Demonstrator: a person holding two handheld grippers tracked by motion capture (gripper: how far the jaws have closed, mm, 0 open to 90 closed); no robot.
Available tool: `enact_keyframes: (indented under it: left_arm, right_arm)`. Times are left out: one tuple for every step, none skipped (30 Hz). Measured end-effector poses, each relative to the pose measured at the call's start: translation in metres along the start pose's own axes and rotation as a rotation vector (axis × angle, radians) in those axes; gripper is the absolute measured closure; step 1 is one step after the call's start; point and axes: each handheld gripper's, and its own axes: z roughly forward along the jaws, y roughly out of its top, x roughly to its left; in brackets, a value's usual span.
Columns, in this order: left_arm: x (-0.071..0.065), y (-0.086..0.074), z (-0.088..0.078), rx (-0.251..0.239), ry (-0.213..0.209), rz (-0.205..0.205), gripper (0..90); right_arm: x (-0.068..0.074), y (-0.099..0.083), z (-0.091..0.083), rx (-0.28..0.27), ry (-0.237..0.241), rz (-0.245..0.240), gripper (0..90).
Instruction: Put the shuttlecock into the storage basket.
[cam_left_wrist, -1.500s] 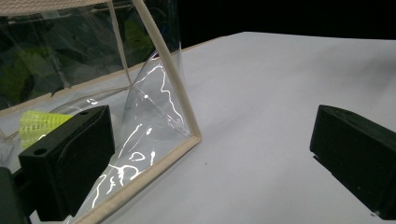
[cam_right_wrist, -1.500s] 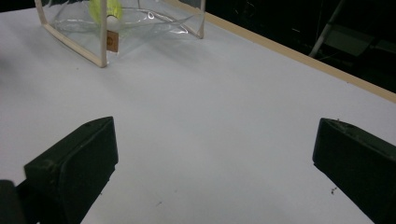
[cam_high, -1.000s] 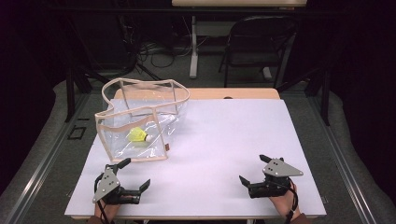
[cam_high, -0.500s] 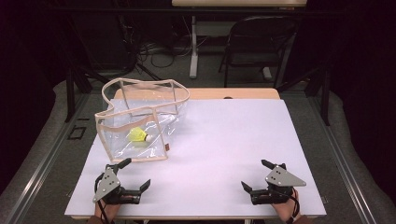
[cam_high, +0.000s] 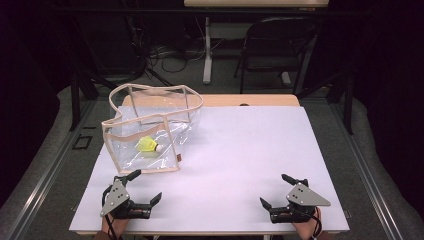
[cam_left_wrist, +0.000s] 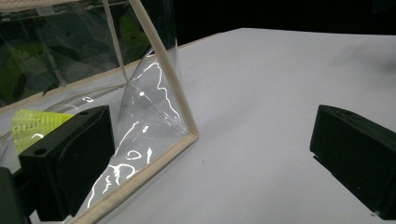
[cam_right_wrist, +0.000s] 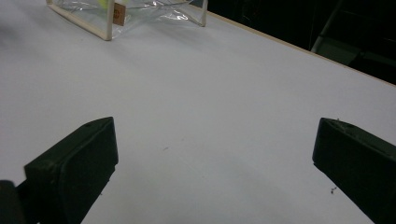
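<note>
The clear plastic bag with beige trim sat on the left half of the white table, toward the far side, mouth up and sagging open. Inside it lay one yellow shuttlecock, low against the near wall, white cork end pointing to the table's right. A small brown tag hung at the bag's near right corner; I couldn't read it.

Your left gripper rested at the near left edge of the table, just beside the bag's near bottom corner. Jaws were spread wide, nothing between them. In the left gripper view the bag's trimmed corner sat between the two jaws, closer to the left one, and the shuttlecock's yellow skirt showed through the plastic behind that jaw. Whether that jaw touched the bag's edge I couldn't tell.

Your right gripper rested at the near right edge, well apart from the bag. Jaws were released there too, wide apart and holding nothing, with bare table between them. In the right gripper view the bag was far off at the top left, tag facing the camera.

Beyond the table stood a folding chair, with cables on the floor near it.
</note>
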Motion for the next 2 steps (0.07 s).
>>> enact_keyframes:
  left_arm:
    - [0.0004,0.0000,0.0005,0.004,0.000,0.005,0.0]
    - [0.0003,-0.0002,0.0014,0.005,-0.001,0.000,0.0]
  right_arm:
    - [-0.0005,-0.0002,-0.0001,0.000,-0.001,0.002,0.0]
    - [-0.0010,-0.0004,-0.0001,0.000,-0.002,0.004,0.0]
